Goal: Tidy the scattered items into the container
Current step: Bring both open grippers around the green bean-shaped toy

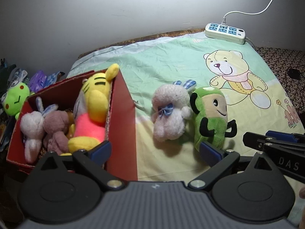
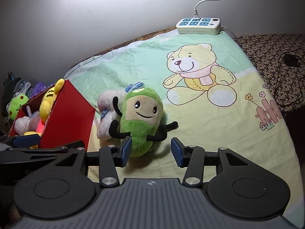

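A red box [image 1: 122, 118] [image 2: 66, 118] stands on the bed at the left, holding a yellow tiger plush [image 1: 93, 106], a white bunny [image 1: 31, 127] and a mauve plush [image 1: 56, 127]. A white bunny plush with a blue bow [image 1: 169, 112] [image 2: 105, 112] lies beside a green smiling plush [image 1: 209, 118] [image 2: 141, 118]. My left gripper [image 1: 155, 151] is open, low, spanning the box's right wall and the green plush's base. My right gripper [image 2: 150, 151] is open, its left finger against the green plush's bottom; it shows at the right of the left wrist view [image 1: 266, 143].
A white power strip [image 1: 225, 32] [image 2: 198, 25] with a cord lies at the bed's far edge by the wall. A green frog plush [image 1: 15, 99] and other clutter sit left of the box. A dark patterned cover [image 2: 270, 61] with a black cable lies right.
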